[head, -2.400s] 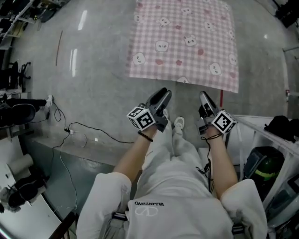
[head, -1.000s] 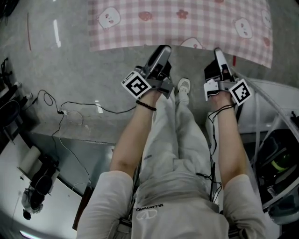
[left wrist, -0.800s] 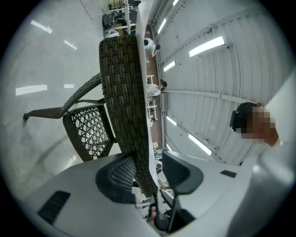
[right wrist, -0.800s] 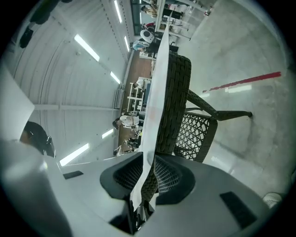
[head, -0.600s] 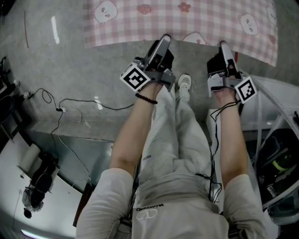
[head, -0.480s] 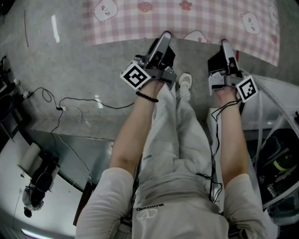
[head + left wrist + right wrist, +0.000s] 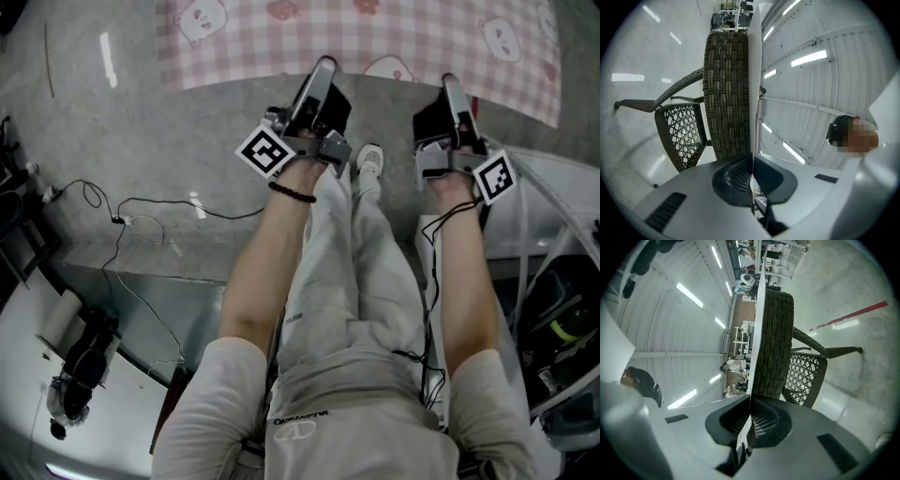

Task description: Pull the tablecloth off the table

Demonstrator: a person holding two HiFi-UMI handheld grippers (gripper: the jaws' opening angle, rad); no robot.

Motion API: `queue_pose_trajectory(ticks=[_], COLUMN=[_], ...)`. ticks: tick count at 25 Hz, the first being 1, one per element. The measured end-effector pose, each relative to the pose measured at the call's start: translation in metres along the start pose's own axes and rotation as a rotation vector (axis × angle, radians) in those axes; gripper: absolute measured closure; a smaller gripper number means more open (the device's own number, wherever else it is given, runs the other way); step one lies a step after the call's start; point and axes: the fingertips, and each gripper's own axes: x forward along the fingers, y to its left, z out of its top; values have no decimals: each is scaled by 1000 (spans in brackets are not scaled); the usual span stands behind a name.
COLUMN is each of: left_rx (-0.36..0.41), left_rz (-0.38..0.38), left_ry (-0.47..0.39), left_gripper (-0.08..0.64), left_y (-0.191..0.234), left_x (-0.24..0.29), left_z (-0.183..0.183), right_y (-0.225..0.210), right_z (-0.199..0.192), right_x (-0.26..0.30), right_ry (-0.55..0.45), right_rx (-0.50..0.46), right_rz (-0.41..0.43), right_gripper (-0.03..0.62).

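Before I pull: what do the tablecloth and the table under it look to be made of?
The tablecloth is a thin matte sheet, pink check with printed cartoon faces. Seen edge-on it is very thin, so it could be fabric or light plastic; I can't tell which. The table is dark brown wicker or rattan-look strands, basket-woven on the rim with open lattice below, possibly synthetic.

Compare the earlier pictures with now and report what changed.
Both tongs moved forward from short of the tablecloth to its near edge. The left tongs and the right tongs now each stand shut on that edge, which shows edge-on between the jaws in both gripper views. The cloth still lies spread on the wicker table, not yet pulled.
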Motion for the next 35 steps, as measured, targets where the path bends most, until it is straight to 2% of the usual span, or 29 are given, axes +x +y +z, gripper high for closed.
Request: queue_pose_trajectory(ticks=[19,35], left_rx=[-12,-17], left_rz=[-27,9], left_ry=[-15,-10], left_gripper=[557,557], left_y=[-4,-1], left_x=[1,0], left_z=[1,1], right_y=[2,2], right_z=[1,0], right_x=[0,1], right_ry=[-9,8], right_rx=[12,33], right_rz=[10,-16], right_gripper=[581,581])
